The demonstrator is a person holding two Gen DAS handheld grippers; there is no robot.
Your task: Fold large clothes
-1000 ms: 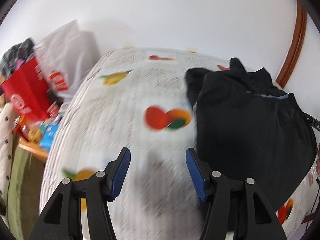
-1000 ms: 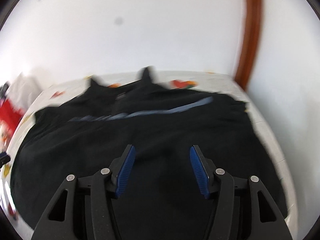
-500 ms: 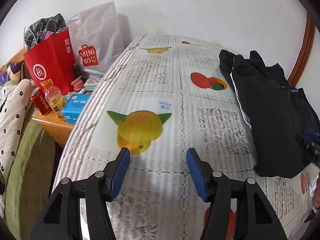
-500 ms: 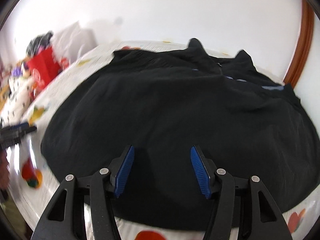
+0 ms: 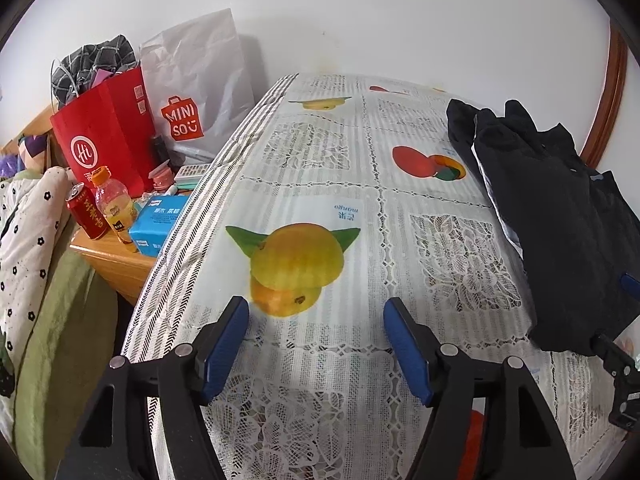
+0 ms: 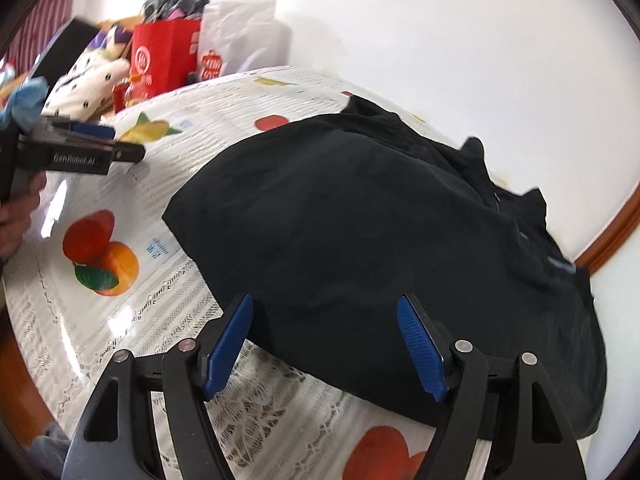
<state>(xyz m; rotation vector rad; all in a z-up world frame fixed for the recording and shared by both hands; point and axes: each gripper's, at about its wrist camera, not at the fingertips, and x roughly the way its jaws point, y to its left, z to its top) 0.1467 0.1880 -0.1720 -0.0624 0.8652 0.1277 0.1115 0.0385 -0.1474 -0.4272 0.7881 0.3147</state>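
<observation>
A black garment (image 6: 380, 240) lies folded over on the fruit-print tablecloth (image 6: 132, 312), toward the table's right side; it also shows in the left wrist view (image 5: 560, 216). My right gripper (image 6: 324, 344) is open and empty, just above the garment's near edge. My left gripper (image 5: 316, 344) is open and empty over bare tablecloth (image 5: 320, 184), well left of the garment. The left gripper also shows from the side in the right wrist view (image 6: 80, 148). The right gripper's tip shows at the right edge of the left wrist view (image 5: 616, 364).
A side table (image 5: 116, 264) at the table's left edge holds a red bag (image 5: 104, 144), a white Minisou bag (image 5: 196, 92), a red can (image 5: 86, 216), a drink bottle (image 5: 114, 208) and a blue box (image 5: 158, 220). A white wall stands behind.
My left gripper has swung left, away from the garment, and now holds steady over bare tablecloth. My right gripper has pulled back to the garment's near edge and turned left. Both stay open.
</observation>
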